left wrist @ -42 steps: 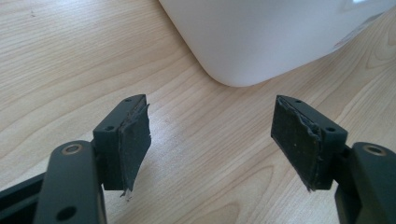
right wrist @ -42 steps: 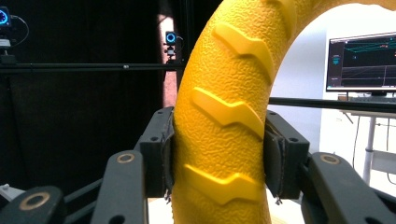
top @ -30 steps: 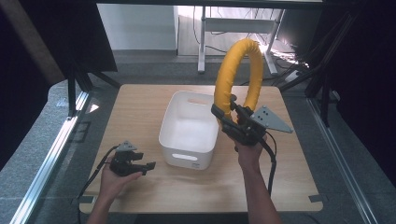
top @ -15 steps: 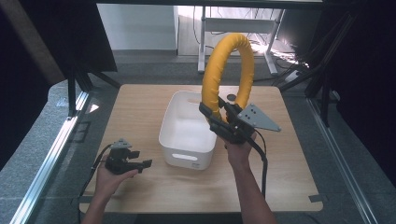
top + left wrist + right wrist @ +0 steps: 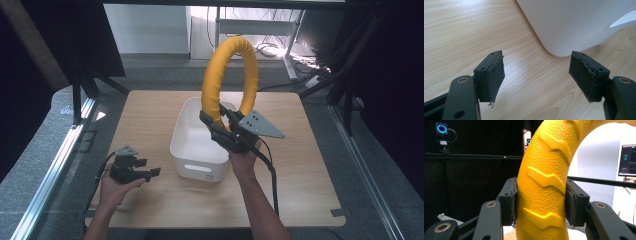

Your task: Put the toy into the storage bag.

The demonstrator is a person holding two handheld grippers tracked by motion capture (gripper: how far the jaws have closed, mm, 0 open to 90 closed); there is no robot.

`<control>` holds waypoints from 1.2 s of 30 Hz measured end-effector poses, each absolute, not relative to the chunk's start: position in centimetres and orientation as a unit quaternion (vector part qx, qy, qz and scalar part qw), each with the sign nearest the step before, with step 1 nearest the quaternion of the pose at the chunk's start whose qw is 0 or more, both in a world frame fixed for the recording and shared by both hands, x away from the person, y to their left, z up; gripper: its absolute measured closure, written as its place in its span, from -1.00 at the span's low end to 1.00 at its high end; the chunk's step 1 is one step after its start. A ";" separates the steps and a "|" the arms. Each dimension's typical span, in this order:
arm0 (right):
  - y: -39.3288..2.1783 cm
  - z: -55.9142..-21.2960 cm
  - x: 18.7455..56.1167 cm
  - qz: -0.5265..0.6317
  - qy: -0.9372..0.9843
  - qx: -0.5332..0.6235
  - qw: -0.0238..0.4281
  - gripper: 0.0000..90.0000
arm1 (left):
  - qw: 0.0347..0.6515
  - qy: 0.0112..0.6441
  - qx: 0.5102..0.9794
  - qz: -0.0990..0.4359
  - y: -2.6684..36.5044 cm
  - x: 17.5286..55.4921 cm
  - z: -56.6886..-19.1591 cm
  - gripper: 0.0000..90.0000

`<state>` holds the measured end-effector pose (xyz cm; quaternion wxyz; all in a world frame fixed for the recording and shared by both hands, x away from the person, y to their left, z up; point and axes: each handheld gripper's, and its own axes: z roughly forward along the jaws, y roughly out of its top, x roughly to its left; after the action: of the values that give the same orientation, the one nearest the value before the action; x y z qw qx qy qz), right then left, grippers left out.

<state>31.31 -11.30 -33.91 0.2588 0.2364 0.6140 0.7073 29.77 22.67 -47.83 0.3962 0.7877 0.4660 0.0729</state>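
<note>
The yellow ring [image 5: 231,80] was clamped by the right gripper [image 5: 223,131] above the white bin [image 5: 197,150]; slippage could tip it outside. The left gripper [image 5: 152,172], beside the bin, was held apart, empty.

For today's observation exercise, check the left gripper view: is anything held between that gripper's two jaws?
No: the left gripper stands open over bare wooden table, with the white bin lying beyond its pads, untouched.

white bin [image 5: 197,150] mid-table, bare wood [image 5: 300,170] around
</note>
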 end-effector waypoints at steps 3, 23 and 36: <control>-10.8 -34.0 31.3 0.708 0.614 0.235 0.256 0.13 | 0.397 0.466 0.787 0.073 22.7 29.8 -47.7 -0.37; -7.8 -34.8 31.5 0.704 0.640 0.210 0.227 0.13 | 0.414 0.465 0.779 0.072 23.6 30.9 -44.5 -0.37; -6.3 -35.1 31.4 0.706 0.641 0.203 0.221 0.13 | 0.408 0.465 0.783 0.069 23.7 31.1 -44.8 -0.37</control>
<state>31.40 -6.27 -35.13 0.2209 0.2035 0.6415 0.7059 31.08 23.66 -44.80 0.4076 0.7828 0.4651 0.0687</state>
